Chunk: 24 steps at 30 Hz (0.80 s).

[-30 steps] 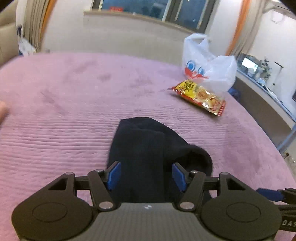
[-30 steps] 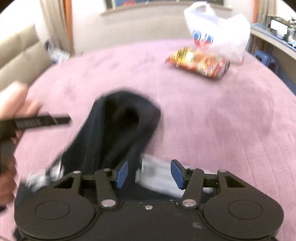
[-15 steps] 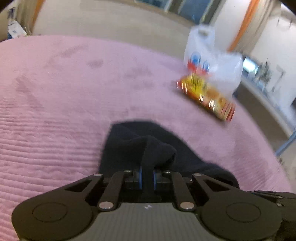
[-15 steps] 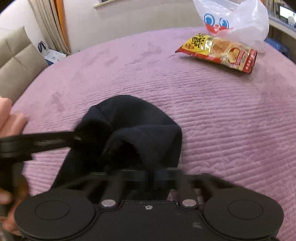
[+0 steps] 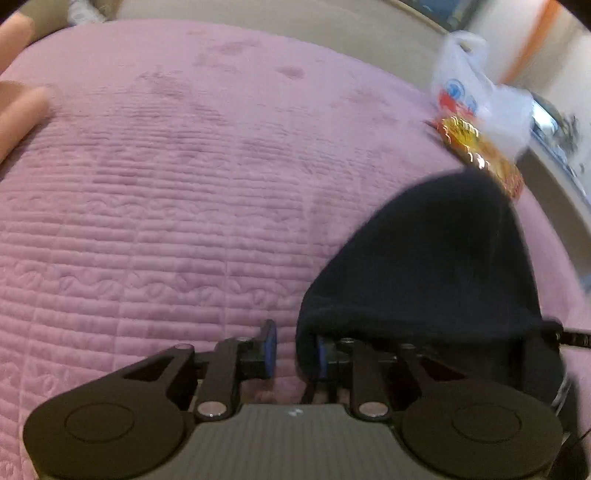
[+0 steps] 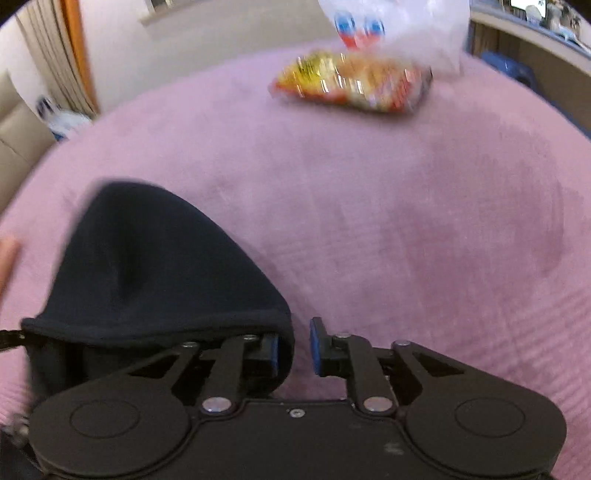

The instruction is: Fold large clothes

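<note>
Here, the dark garment is seen bunched on the pink bed, draped over the right finger of the narrowly parted left gripper and the left finger of the narrowly parted right gripper.

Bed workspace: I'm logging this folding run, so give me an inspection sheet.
Surface: pink quilted bedspread, with darker brushed patches.
Job's things: black garment, bunched, its hem stretched between the two grippers.
Clutter: snack packet and white plastic bag at the far side, blurred.
Grippers: left gripper and right gripper both have jaws apart; the hem drapes over one finger of each.
Cables: nothing seen.
Surroundings: curtain, shelf.
</note>
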Motion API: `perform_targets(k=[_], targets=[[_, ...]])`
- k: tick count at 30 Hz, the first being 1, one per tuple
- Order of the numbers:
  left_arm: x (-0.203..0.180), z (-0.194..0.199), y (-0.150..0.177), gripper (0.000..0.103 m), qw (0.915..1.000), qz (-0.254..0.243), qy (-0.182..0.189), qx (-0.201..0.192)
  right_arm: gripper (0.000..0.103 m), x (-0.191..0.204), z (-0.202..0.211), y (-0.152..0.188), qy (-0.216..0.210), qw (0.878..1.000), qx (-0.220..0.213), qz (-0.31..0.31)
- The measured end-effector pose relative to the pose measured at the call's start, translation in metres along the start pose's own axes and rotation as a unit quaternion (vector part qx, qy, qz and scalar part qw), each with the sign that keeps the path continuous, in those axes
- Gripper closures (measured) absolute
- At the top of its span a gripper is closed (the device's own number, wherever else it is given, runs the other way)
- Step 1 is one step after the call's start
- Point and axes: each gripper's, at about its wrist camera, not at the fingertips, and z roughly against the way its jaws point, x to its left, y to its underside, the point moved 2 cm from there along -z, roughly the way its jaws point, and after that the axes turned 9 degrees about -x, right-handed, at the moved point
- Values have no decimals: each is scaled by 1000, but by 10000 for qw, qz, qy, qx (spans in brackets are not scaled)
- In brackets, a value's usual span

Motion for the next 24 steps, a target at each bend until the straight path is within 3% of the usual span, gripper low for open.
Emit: perform_targets(k=[1,3,5,10,13,15,16,17,18,19,20,23,24], targets=[[-3,5,3,76,9998,-196,69,-45,69,-2,0,6,-7,10000,34,38],[-5,18,5,73,9973,-695,209,124,50,-4,17,6,-44,9999,0,117],[0,37,3,65,9951,-946,253,171,39,-13,42,3,-135,9997,-139,147],[-7,79,-29,62,9913,-1153,591,-233,32,-16,85,-23,-455,9967,-567,367],[-25,79,-56,50,9884,-1052,881,-650,30,1,72,-48,-630,9941,-739,493],[-41,62,-72,50,9860,-824,1251,-733,31,16,57,-59,-851,9905,-889,606],[-51,47,-78,50,9838,-795,1435,-718,33,28,47,-64,-956,9886,-939,688],[-59,34,-81,51,9825,-824,1510,-712,50,38,35,-67,-957,9883,-922,753],[-66,16,-83,52,9826,-813,1533,-660,73,45,21,-69,-946,9886,-867,790],[-72,-5,-84,54,9834,-757,1560,-532,83,54,7,-70,-981,9888,-752,837],[-76,-24,-82,55,9848,-691,1530,-442,87,60,-8,-69,-959,9892,-673,877],[-75,-65,-70,56,9902,-440,1295,-296,89,71,-50,-58,-578,9910,-407,1134],[-71,-76,-64,56,9924,-284,1165,-278,95,70,-61,-55,-456,9921,-311,1123]])
